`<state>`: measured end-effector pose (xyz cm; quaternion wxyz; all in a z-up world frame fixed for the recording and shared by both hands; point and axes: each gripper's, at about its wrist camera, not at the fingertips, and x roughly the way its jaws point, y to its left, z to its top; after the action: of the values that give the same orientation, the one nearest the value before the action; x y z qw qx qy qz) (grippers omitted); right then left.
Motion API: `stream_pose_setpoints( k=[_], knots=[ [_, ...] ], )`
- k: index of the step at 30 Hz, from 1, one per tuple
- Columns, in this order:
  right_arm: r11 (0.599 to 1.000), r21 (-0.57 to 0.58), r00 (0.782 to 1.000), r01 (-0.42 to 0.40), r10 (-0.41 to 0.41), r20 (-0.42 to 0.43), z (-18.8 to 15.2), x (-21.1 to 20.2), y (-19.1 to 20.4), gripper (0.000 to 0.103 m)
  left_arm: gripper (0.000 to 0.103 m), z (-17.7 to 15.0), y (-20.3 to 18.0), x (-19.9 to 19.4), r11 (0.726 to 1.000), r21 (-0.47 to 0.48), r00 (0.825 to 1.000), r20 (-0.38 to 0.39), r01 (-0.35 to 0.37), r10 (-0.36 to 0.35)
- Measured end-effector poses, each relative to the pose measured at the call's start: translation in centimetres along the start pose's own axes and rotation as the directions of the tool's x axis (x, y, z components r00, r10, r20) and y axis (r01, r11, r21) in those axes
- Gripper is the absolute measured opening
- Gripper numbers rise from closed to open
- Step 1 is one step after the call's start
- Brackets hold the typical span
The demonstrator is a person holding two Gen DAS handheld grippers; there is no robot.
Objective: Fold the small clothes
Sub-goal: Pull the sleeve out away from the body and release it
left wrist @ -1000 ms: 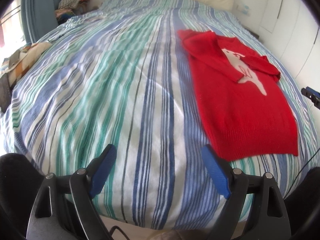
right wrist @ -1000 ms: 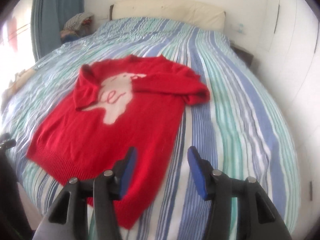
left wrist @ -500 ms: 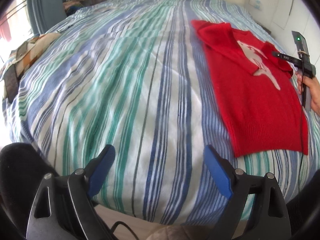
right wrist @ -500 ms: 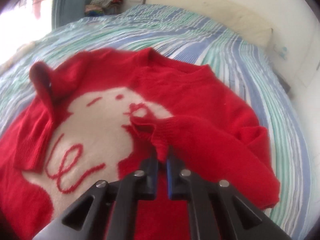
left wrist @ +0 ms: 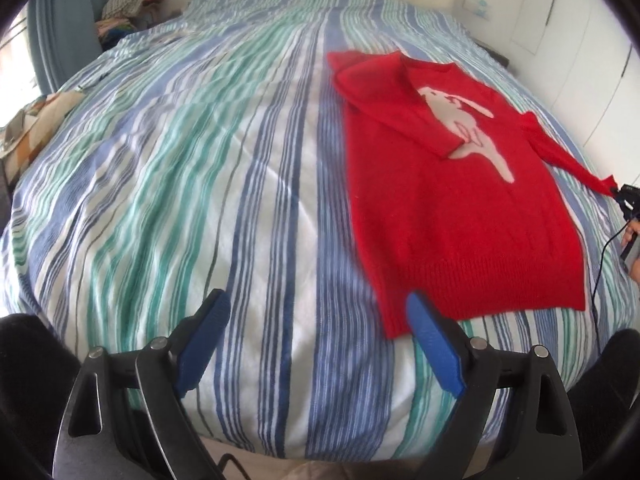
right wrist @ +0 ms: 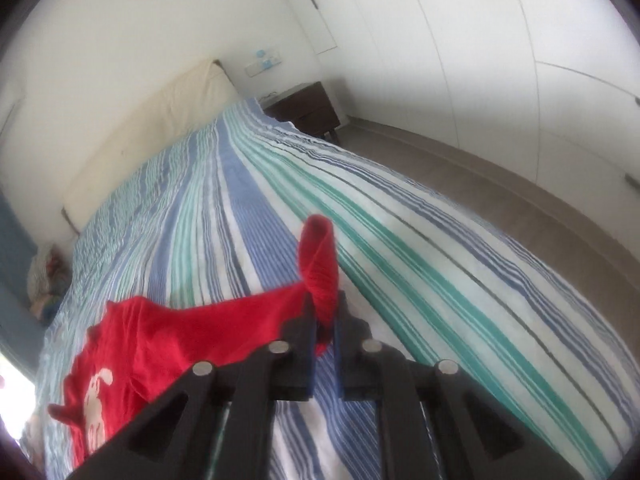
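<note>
While the red sweater lies flat on the striped bed, right gripper has its fingers clamped on one sleeve cuff, stretched out right; left gripper hangs near, fingers apart. Folding's barely begun: one sleeve crossed over.

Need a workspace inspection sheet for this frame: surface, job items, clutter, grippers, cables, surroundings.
Surface: striped bedspread, rumpled.
Job's things: red sweater lies flat, one sleeve folded across the chest; other sleeve pulled out sideways.
Clutter: clothes pile at the far corner; patterned item at the bed edge.
Grippers: left gripper open, over bare bedspread; right gripper shut on the sleeve.
Cables: black cable by the right gripper.
Surroundings: headboard, nightstand, white wardrobe doors.
</note>
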<state>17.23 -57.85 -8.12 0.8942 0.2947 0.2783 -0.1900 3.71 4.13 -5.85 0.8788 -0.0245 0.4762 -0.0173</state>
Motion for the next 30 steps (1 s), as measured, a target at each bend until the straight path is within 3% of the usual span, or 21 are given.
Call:
stream_pose_setpoints(
  k=[4,7,11,14,17,18,19,21,24,30],
  knots=[
    [0.987,0.162,0.998,-0.012,0.002,0.066,-1.9,-1.2,-4.2,0.006,0.091,-0.1,-0.9,-0.7,1.0,0.013,1.0,0.0,-0.014,0.014],
    [0.951,0.303,0.998,-0.067,0.062,0.026,-2.4,-0.5,-6.6,0.006,0.091,-0.4,-1.4,-0.4,1.0,0.014,1.0,-0.015,-0.022,0.022],
    [0.943,0.318,0.994,-0.099,0.109,-0.014,-2.4,0.4,-6.9,0.01,0.091,-0.8,-2.6,-0.1,0.999,0.027,0.999,-0.037,-0.019,0.02],
    [0.919,0.353,0.982,-0.175,0.187,0.001,-2.4,0.5,-7.6,0.025,0.091,-0.9,-3.7,-0.2,0.998,0.053,0.999,-0.036,-0.014,0.016],
    [0.907,0.364,0.974,-0.211,0.227,-0.001,-2.2,1.2,-8.0,0.024,0.091,-0.7,-4.6,0.0,0.997,0.08,0.999,-0.037,-0.014,0.017],
    [0.908,0.364,0.974,-0.208,0.225,-0.005,-2.1,1.3,-8.1,0.014,0.091,-0.7,-4.9,0.1,0.996,0.084,0.999,-0.039,-0.01,0.014],
    [0.92,0.356,0.983,-0.165,0.181,-0.012,-2.1,1.2,-8.3,0.003,0.091,-0.6,-5.1,0.2,0.996,0.086,0.999,-0.04,-0.006,0.01],
    [0.943,0.326,0.997,-0.065,0.078,-0.027,-2.0,0.8,-8.4,0.003,0.091,-0.6,-5.3,0.1,0.996,0.089,0.999,-0.04,0.0,0.003],
    [0.965,0.254,0.998,0.066,-0.06,-0.033,-2.0,0.2,-7.7,0.003,0.091,-0.6,-5.3,0.0,0.996,0.092,0.999,-0.034,0.002,0.001],
    [0.973,0.17,0.988,0.154,-0.149,-0.04,-1.7,1.0,-6.4,0.002,0.091,-1.2,-3.8,-0.1,0.996,0.081,0.999,-0.036,-0.026,0.029]
  ],
)
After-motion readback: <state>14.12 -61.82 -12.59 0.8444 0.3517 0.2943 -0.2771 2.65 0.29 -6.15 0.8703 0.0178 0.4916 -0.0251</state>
